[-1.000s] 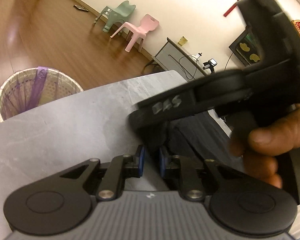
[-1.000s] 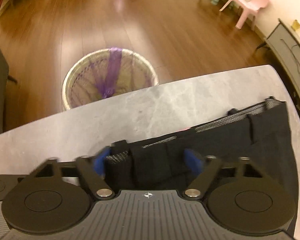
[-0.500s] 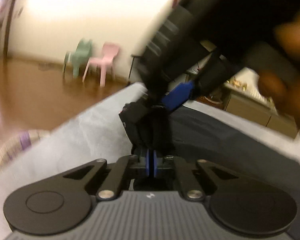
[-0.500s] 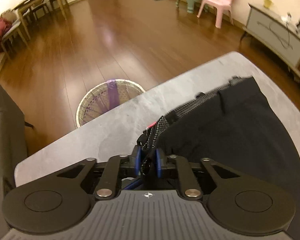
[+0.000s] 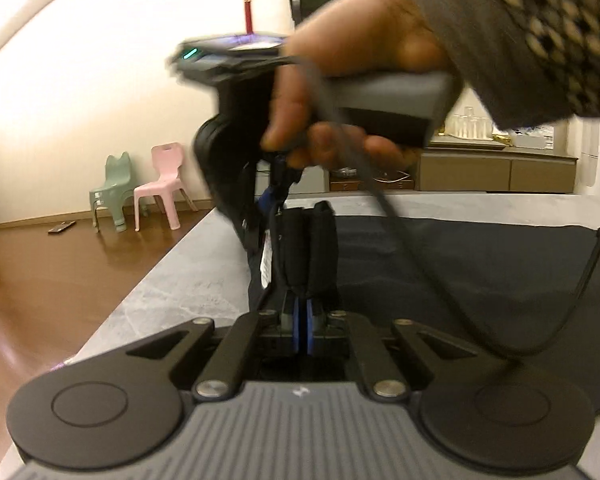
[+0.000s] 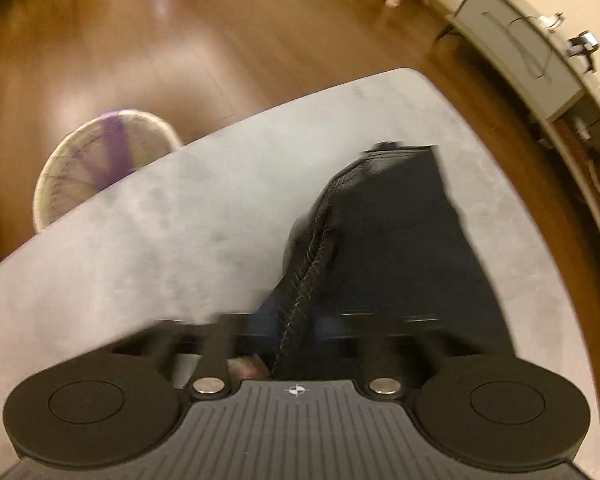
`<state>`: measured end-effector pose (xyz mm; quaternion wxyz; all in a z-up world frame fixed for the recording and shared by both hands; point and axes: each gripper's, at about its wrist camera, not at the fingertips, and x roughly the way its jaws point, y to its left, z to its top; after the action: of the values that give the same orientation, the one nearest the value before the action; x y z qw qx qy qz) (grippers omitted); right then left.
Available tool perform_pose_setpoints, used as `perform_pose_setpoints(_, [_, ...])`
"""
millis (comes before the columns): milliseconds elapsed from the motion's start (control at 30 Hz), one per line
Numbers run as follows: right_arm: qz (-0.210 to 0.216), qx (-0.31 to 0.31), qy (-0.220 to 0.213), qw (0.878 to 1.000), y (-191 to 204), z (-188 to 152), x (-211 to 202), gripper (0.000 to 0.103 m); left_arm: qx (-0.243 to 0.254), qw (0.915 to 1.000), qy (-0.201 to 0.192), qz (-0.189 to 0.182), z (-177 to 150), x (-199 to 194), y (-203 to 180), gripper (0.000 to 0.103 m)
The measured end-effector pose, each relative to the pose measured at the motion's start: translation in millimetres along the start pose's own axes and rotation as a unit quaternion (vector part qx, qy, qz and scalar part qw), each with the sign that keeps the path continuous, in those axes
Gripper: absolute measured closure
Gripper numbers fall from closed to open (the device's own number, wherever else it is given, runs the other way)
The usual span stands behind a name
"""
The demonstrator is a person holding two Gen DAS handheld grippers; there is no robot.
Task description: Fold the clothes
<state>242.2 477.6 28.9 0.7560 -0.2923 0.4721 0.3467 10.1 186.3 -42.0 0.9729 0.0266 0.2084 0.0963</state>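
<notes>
Black garment (image 5: 480, 264), dark plain fabric, spread flat across the grey table top toward the right in the left wrist view. One edge bunched into vertical folds (image 5: 310, 252) and lifted off the surface; small white tag showing beside them. Right wrist view: same garment (image 6: 400, 240), raised seam with pale stitching running up its middle.

Right gripper (image 6: 300, 316) jaws motion-blurred — perhaps closed.

Warm indoor light, floor glare, motion blur, fisheye bending.
</notes>
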Motion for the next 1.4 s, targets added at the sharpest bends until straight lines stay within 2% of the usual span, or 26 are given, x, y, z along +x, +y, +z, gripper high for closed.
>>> perform_pose_setpoints(67, [0.011, 0.026, -0.036, 0.999, -19.8, -17.5, -17.6, 0.098, 0.008, 0.9999, -0.006, -0.003, 1.8, -5.1, -3.6, 0.1])
perform_pose_setpoints(200, [0.029, 0.116, -0.118, 0.986, -72.5, -88.0, -74.5, 0.1, 0.049, 0.9976, -0.04, -0.027, 6.1, -28.2, -36.6, 0.1])
perform_pose_setpoints(300, [0.034, 0.195, -0.164, 0.966, -114.0, -157.1, -109.0, 0.1, 0.102, 0.9899, -0.075, -0.064, 5.9, -54.9, -79.5, 0.1])
perform_pose_setpoints(367, [0.04, 0.25, -0.187, 0.949, -138.3, -211.4, -123.7, 0.1, 0.141, 0.9822, -0.081, -0.095, -0.8, -68.2, -111.5, 0.1])
perform_pose_setpoints(467, [0.039, 0.322, -0.194, 0.926, -162.2, -294.4, -125.8, 0.1, 0.197, 0.9687, -0.067, -0.135, -17.8, -76.5, -153.0, 0.1])
perform_pose_setpoints(567, [0.049, 0.381, -0.165, 0.908, -178.4, -355.4, -96.6, 0.1, 0.247, 0.9573, -0.036, -0.146, -38.9, -72.4, -177.9, 0.1])
perform_pose_setpoints(633, [0.059, 0.401, -0.154, 0.901, -183.9, -378.2, -80.8, 0.1, 0.256, 0.9561, -0.028, -0.14, -41.6, -69.0, -179.5, 0.1])
perform_pose_setpoints(733, [0.089, 0.431, -0.167, 0.882, -188.8, -397.4, -73.1, 0.099, 0.267, 0.9546, -0.014, -0.131, -44.4, -64.4, -182.1, 0.1])
perform_pose_setpoints(767, [0.092, 0.432, -0.169, 0.881, -189.8, -396.4, -73.3, 0.099, 0.259, 0.9564, -0.007, -0.135, -40.4, -64.2, -183.0, 0.1])
perform_pose_setpoints(867, [0.074, 0.411, -0.168, 0.893, -188.1, -378.6, -72.4, 0.099, 0.239, 0.9582, 0.008, -0.156, -35.0, -42.1, -157.0, 0.099])
perform_pose_setpoints(1000, [0.029, 0.38, -0.152, 0.912, -177.2, -360.8, -69.6, 0.099, 0.237, 0.9539, 0.021, -0.183, -30.9, -44.1, -157.2, 0.097])
perform_pose_setpoints(1100, [0.015, 0.357, -0.144, 0.923, -167.0, -365.8, -74.5, 0.097, 0.219, 0.9538, 0.021, -0.205, -21.9, -48.1, -134.9, 0.093])
perform_pose_setpoints(1167, [-0.005, 0.341, -0.145, 0.929, -163.4, -371.5, -81.6, 0.09, 0.196, 0.9552, 0.009, -0.222, -9.6, -53.5, -113.5, 0.091])
perform_pose_setpoints(1200, [-0.019, 0.334, -0.152, 0.93, -161.2, -375.0, -87.6, 0.087, 0.175, 0.9579, -0.001, -0.228, -2.4, -56.3, -100.5, 0.09])
perform_pose_setpoints(1267, [-0.062, 0.33, -0.194, 0.922, -154.5, -383.3, -110.4, 0.087, 0.115, 0.9643, -0.018, -0.238, 3.8, -65.1, -72.0, 0.088])
perform_pose_setpoints(1367, [-0.041, 0.314, -0.23, 0.92, -133.9, -385.4, -126.9, 0.087, 0.039, 0.973, 0.004, -0.227, 9.2, -40.1, -48.3, 0.088])
perform_pose_setpoints(1400, [-0.028, 0.305, -0.236, 0.922, -126.0, -385.7, -129.2, 0.087, 0.037, 0.9762, 0.021, -0.212, 5.2, -28.7, -48.9, 0.088])
